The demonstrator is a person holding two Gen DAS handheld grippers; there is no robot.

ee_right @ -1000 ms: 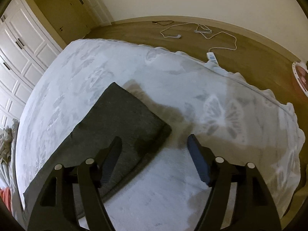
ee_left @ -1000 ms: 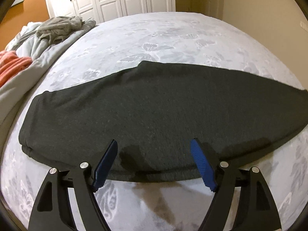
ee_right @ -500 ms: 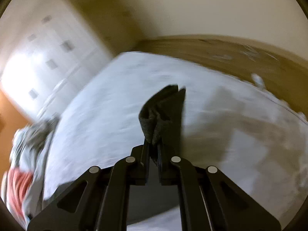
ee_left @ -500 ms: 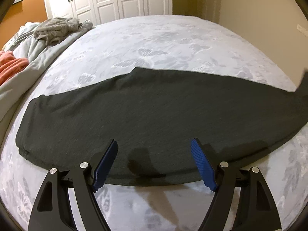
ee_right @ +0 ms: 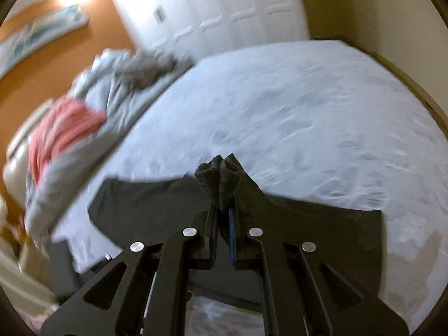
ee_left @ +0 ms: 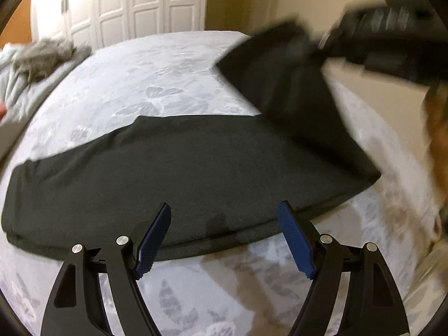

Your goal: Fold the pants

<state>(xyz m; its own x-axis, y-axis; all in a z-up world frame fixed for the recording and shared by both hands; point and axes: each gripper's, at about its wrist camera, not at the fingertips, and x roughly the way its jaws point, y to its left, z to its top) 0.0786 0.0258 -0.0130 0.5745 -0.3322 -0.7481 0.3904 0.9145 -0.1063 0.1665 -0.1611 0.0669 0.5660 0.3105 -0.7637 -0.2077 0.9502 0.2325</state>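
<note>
Dark grey pants (ee_left: 173,173) lie lengthwise across the white butterfly-print bed (ee_left: 168,67). My left gripper (ee_left: 224,235) hangs open just above their near edge, blue pads wide apart with nothing between them. In the left wrist view the pants' right end (ee_left: 282,72) is lifted off the bed and doubled back to the left, held by my blurred right gripper (ee_left: 324,44) at the upper right. In the right wrist view my right gripper (ee_right: 222,210) is shut on a bunched fold of the pants (ee_right: 221,179), the rest of the fabric (ee_right: 151,201) trailing below.
A rumpled grey blanket with grey clothes (ee_left: 42,56) and a coral garment (ee_right: 61,128) lie along the bed's left side. White wardrobe doors (ee_left: 134,2) stand behind the bed. A person's hand (ee_left: 436,140) shows blurred at the right edge.
My right gripper closed on the pants' leg end, lifted it and swept it left over the bed. The left gripper rose slightly and stayed open.
</note>
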